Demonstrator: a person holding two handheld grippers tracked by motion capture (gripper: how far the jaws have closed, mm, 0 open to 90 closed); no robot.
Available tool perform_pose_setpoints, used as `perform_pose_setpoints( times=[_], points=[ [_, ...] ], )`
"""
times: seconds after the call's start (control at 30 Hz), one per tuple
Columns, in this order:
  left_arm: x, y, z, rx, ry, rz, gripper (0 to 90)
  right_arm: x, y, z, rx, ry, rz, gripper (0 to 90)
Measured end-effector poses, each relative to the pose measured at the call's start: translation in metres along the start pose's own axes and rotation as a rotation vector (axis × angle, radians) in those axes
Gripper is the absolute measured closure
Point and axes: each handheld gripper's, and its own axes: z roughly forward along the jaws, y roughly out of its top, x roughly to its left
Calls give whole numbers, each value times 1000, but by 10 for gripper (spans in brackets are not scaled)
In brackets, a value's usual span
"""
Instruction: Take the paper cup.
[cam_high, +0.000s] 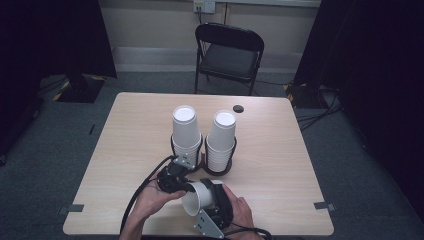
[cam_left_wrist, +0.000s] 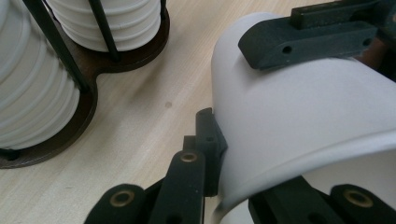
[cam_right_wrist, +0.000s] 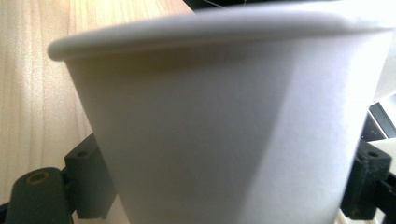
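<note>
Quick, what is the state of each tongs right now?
Left tongs: closed on the rim of the white paper cup, one jaw outside, one inside.
Right tongs: closed on the same cup, jaws on both sides.

Left hand (cam_high: 150, 200): comes in from the bottom edge of the high view, forearm angled up and to the right, fingers wrapped around the gripper body.
Left gripper (cam_high: 181, 186): lies low and nearly level, pointing to the right; its jaws are pressed together on the rim of a white cup (cam_high: 197, 197), one jaw outside the wall and one inside.
Right hand (cam_high: 242, 212): enters at the bottom, just right of the left hand, holding its gripper from behind.
Right gripper (cam_high: 212, 200): points to the left, toward the left gripper; its two jaws stand on both sides of the same cup and press on its wall.
</note>
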Motion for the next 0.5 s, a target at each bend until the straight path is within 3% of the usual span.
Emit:
perform_pose_setpoints(
  times=[0.37,0.5],
  points=[
    [1,0,3,-18,-8,-19,856,0,4,0,-22,-4,-12,120],
    [1,-4,5,-43,-9,-39,852,0,2,-1,-22,14,10,129]
  ],
)
